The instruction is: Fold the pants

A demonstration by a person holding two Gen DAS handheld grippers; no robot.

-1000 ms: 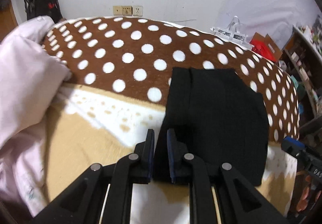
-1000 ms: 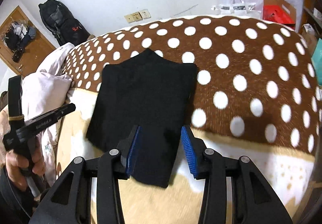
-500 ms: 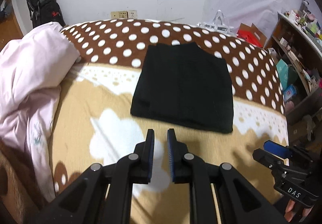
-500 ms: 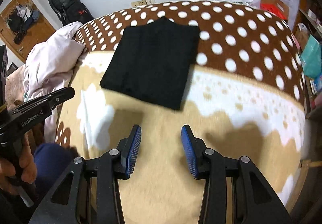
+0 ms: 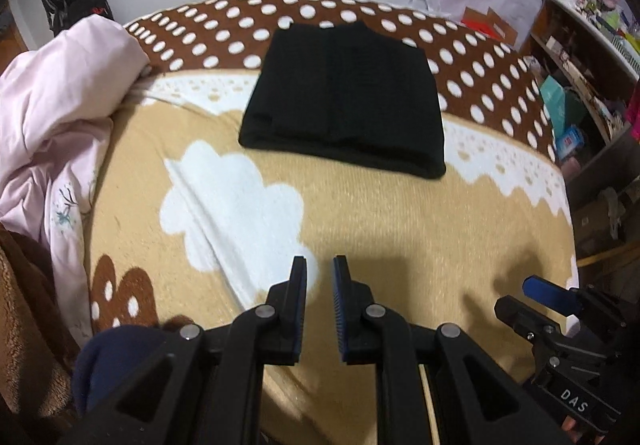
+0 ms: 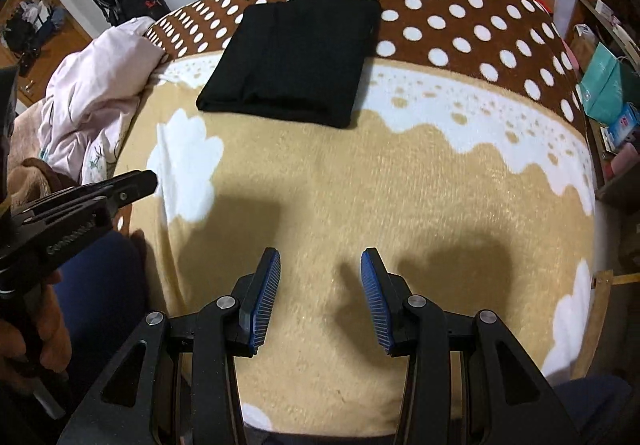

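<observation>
Quilt (image 5: 60, 93), pink and bunched, sits at the far left of the bed (image 5: 380, 229), and it is no part of your job. Next to the right come your left tongs (image 5: 320, 273), near the bed's near edge; their pads stand a narrow gap apart and grip nothing. Straight ahead of them, and a touch to their right, the pants (image 5: 344, 101) lie as a flat black packet across the line where the tan part of the blanket meets the dotted brown part. The packet is well apart from both tongs. Its longer side runs left to right across your view, with the thick folded edge toward you. Further right, your right tongs (image 6: 320, 277) are spread wide and empty over bare blanket. From them the pants (image 6: 292, 57) lie ahead and somewhat to the left.

Neither hand looks clearly nearer, though the packet sits more squarely before the left one. The fold looks finished to me. If you want one more fold, both hands must reach forward to that near edge.
</observation>
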